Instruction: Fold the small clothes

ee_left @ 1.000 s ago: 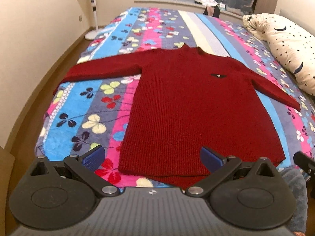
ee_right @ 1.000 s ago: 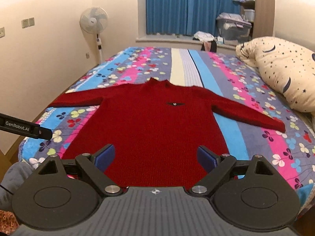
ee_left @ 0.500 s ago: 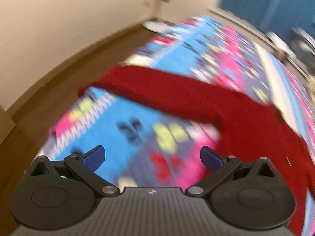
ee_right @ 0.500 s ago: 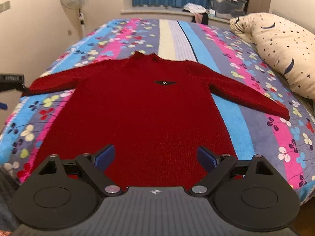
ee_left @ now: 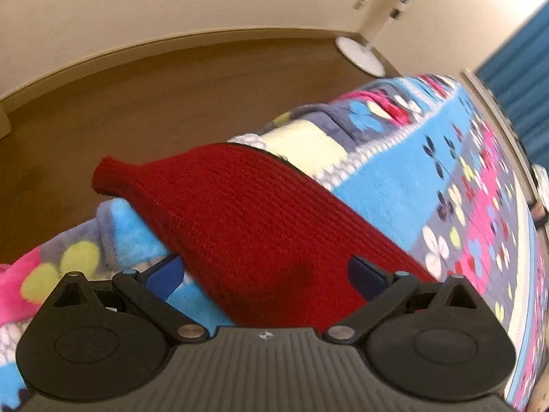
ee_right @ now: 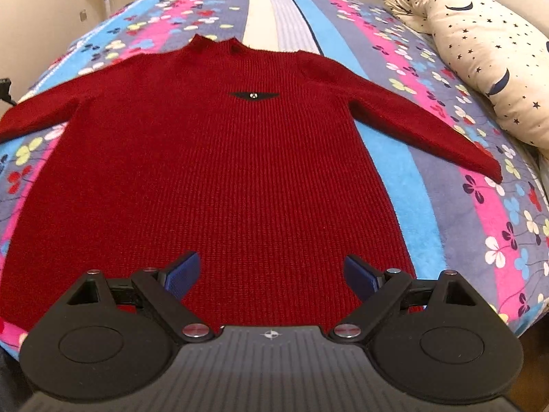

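A dark red knitted sweater (ee_right: 223,158) lies flat, front up, on the flowered blanket, both sleeves spread out. In the left wrist view its left sleeve (ee_left: 247,206) runs to the bed's edge, and the cuff (ee_left: 109,175) hangs over the floor. My left gripper (ee_left: 264,274) hovers low over this sleeve. Its jaws are closing with the sleeve between them, and the blue pads do not touch it. My right gripper (ee_right: 271,274) is open above the lower part of the sweater's body, with nothing gripped. The right sleeve (ee_right: 429,130) points toward the pillow.
The striped flowered blanket (ee_right: 463,206) covers the whole bed. A star-patterned pillow (ee_right: 480,51) lies at the right. The brown wooden floor (ee_left: 137,103) and a standing fan's white base (ee_left: 363,55) are to the left of the bed, by the cream wall.
My left gripper swung from the hem leftward and down to the left sleeve at the bed's edge, rolling as it went. My right gripper came lower and closer over the sweater's body.
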The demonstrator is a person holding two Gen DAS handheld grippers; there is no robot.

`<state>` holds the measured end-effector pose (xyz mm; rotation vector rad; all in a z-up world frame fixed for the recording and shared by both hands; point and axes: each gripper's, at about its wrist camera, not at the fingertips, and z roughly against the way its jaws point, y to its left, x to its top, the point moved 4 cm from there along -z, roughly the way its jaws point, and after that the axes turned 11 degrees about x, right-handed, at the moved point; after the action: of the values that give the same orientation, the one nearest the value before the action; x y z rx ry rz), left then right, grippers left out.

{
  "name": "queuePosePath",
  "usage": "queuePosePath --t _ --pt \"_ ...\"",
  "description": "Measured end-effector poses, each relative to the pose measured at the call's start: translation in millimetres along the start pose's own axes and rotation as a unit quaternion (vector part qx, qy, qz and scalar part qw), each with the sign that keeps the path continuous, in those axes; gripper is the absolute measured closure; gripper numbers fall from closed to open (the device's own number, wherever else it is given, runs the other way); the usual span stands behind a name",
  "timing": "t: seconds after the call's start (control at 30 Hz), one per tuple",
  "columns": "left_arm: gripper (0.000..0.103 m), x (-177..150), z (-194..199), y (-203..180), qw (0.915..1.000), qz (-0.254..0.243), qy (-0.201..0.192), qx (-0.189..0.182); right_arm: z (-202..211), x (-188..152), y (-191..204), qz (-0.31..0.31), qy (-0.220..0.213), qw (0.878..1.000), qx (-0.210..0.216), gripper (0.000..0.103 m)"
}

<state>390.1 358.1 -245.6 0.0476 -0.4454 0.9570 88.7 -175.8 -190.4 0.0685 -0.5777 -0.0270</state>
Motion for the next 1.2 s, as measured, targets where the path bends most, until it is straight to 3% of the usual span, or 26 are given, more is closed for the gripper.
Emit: queuePosePath --t 0.03,0.1,0.13,0.2,0.3,0.47,0.57,0.63,0.73,0.8,0.87,0.93,1.0,1.1,1.2 --pt "0.018 3.5 -1.0 -0.4 0.9999 0.010 0.002 0.008 -3.4 -0.3 -1.5 0.000 0.002 1.000 0.000 0.012" --pt "0.085 9.2 0.0 -3.8 0.9979 -0.008 -0.005 0.064 -7.6 -0.7 -5.4 -0.003 0.004 1.000 0.002 0.012" --pt "0.084 11.2 2.3 -6.3 0.9966 -0.016 -0.006 0.080 -9.8 -0.9 -8.2 -0.007 0.004 1.000 0.004 0.012" --pt "0.085 14.2 21.3 -12.7 0.9968 0.001 -0.028 0.075 -10.8 -1.8 -14.8 -0.014 0.000 1.000 0.009 0.012" --pt "0.086 8.2 68.5 -50.7 0.9926 -0.048 -0.094 0.060 -11.5 -6.5 -28.8 -0.024 -0.009 1.000 0.010 0.013" --pt "0.087 -44.8 157.1 -158.9 0.9752 -0.147 -0.158 -0.051 -12.3 -13.4 -59.5 -0.039 -0.030 0.999 -0.001 0.013" --pt "0.087 -110.2 198.0 -225.5 0.9549 -0.211 -0.169 -0.124 -10.6 -13.9 -81.6 -0.060 -0.050 0.997 -0.008 0.014" --pt "0.087 -170.9 215.7 -263.8 0.9360 -0.261 -0.168 -0.167 -8.8 -13.9 -96.8 -0.078 -0.060 0.995 -0.011 0.014" --pt "0.080 -280.7 209.5 -302.8 0.9019 -0.355 -0.124 -0.213 -9.0 -16.8 -114.3 -0.093 -0.068 0.993 -0.018 0.014" --pt "0.048 -349.9 181.6 -311.2 0.8654 -0.455 -0.074 -0.197 -13.6 -18.6 -122.5 -0.099 -0.061 0.993 -0.016 0.014" --pt "0.030 -381.6 155.5 -293.6 0.8529 -0.495 -0.063 -0.154 -17.6 -18.7 -127.3 -0.100 -0.056 0.993 -0.008 0.014" --pt "0.025 -381.2 137.7 -266.8 0.8538 -0.497 -0.055 -0.146 -21.0 -15.2 -132.2 -0.097 -0.056 0.994 -0.007 0.014" --pt "0.024 -358.5 127.3 -241.0 0.8655 -0.477 -0.052 -0.143 -24.0 -10.0 -137.4 -0.094 -0.062 0.994 -0.008 0.014" --pt "0.015 -303.9 113.6 -212.5 0.8895 -0.434 -0.080 -0.118 -34.0 1.5 -142.7 -0.089 -0.067 0.994 -0.012 0.014" --pt "0.015 -236.8 96.4 -195.5 0.9197 -0.373 -0.098 -0.072 -39.6 15.0 -141.6 -0.096 -0.077 0.992 -0.006 0.014"
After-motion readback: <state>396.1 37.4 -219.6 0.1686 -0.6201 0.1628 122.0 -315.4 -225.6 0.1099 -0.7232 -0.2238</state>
